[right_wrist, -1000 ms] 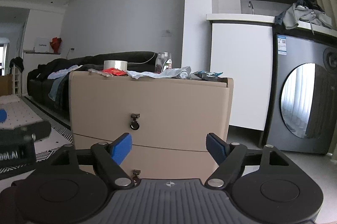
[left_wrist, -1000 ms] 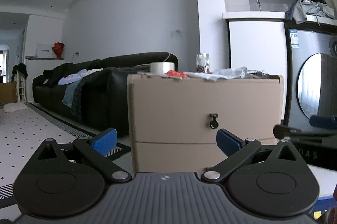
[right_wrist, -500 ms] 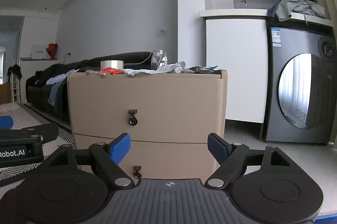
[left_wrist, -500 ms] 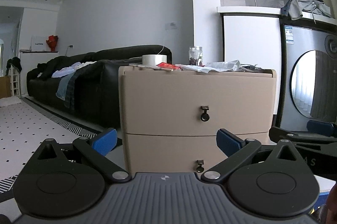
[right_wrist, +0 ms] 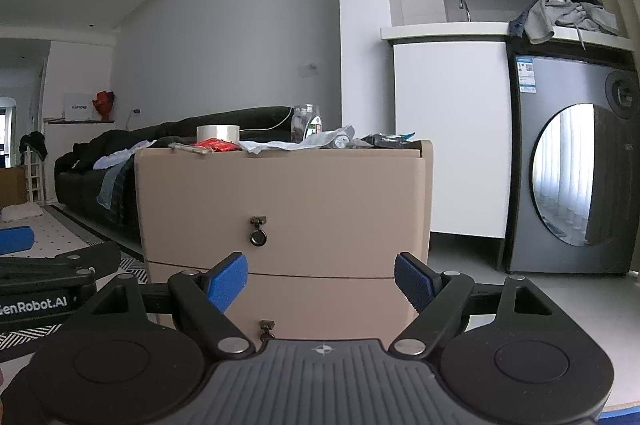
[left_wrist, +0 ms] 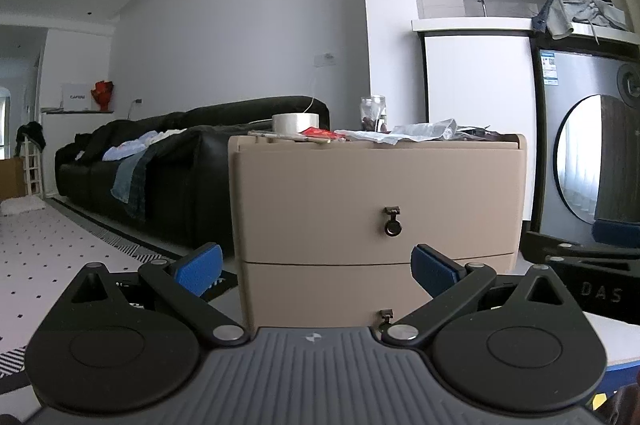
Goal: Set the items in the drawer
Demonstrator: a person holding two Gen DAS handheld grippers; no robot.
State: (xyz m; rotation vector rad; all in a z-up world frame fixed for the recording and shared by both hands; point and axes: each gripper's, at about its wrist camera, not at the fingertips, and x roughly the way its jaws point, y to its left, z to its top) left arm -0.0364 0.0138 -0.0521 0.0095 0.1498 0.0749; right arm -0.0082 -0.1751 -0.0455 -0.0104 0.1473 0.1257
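Observation:
A beige two-drawer cabinet stands ahead on the floor, both drawers closed, each with a small dark ring pull. On its top lie a roll of clear tape, a red packet, a glass jar and crumpled wrappers. My left gripper is open and empty, some way short of the cabinet front. My right gripper is likewise open and empty, level with the seam between the drawers.
A black sofa with clothes on it runs along the left wall. A grey washing machine stands at the right, beside a white cabinet with clothes on its counter. A dotted rug covers the floor at left.
Both views have pulled back and lowered from the cabinet, so the lower drawer's pull now shows. Both grippers stay open and empty.

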